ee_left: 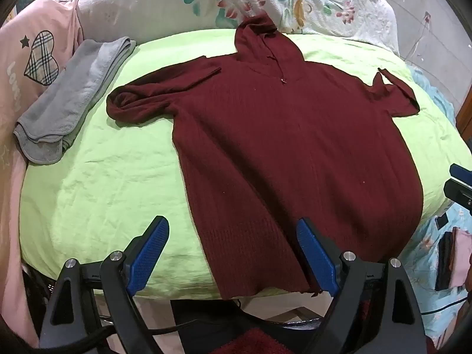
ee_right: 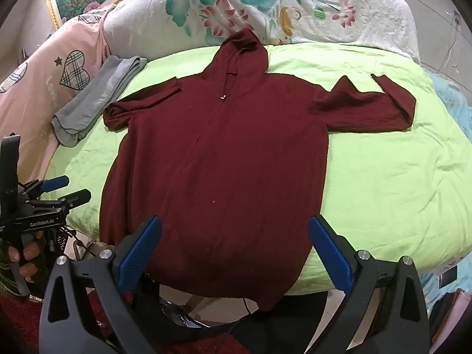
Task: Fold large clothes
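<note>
Maroon hoodie (ee_right: 218,159) is lying flat, front up, on green bed sheet (ee_right: 383,177) (hem at near edge). Left tool (ee_left: 233,253) & right tool (ee_right: 236,250) are hovering wide open, gripping nothing.

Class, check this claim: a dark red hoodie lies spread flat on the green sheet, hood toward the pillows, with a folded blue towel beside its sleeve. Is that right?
Not quite: the towel is grey, not blue, as the left wrist view shows. The rest holds: the hoodie lies spread flat on the green sheet, hood toward the pillows, with the folded towel beside its sleeve.
</note>
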`<state>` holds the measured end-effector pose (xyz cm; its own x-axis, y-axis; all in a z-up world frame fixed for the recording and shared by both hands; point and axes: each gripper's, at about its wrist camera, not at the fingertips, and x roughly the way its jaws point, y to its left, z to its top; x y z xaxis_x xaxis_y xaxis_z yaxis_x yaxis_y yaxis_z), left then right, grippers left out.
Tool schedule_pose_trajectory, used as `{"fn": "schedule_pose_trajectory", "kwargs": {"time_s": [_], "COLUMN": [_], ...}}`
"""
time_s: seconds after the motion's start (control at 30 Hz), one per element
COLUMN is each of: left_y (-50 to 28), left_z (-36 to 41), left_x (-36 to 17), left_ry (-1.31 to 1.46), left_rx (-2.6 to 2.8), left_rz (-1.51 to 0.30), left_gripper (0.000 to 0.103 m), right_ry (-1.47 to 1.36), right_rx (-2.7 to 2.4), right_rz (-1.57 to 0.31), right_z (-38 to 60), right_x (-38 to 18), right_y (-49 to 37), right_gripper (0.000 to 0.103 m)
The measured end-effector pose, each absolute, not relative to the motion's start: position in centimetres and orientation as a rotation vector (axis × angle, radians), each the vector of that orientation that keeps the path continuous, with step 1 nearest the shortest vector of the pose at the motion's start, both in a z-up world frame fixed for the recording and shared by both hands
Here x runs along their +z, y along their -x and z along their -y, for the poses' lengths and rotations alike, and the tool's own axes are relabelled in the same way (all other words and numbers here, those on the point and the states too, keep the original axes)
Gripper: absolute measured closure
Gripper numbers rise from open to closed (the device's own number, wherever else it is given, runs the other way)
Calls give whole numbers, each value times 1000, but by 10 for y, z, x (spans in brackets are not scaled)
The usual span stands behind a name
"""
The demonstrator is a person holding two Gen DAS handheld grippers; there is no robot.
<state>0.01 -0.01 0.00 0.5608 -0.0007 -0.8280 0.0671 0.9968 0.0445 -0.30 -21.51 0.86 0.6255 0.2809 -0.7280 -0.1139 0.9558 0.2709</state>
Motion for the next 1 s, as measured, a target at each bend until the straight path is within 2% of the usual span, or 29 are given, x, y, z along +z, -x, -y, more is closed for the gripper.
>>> {"fn": "schedule_pose_trajectory", "kwargs": {"time_s": [1.0], "left_y": [2], "left_z": [0], "left_x": [-3], "left_ry": [-76], "left_rx": [-43], "left_rz": [-973], "left_gripper": [13], "right_ry": [-205], "right_rx": [237], "right_rz": [-865], "right_z": [215], "right_x": [4], "right_y": [2], "right_gripper": [4]}}
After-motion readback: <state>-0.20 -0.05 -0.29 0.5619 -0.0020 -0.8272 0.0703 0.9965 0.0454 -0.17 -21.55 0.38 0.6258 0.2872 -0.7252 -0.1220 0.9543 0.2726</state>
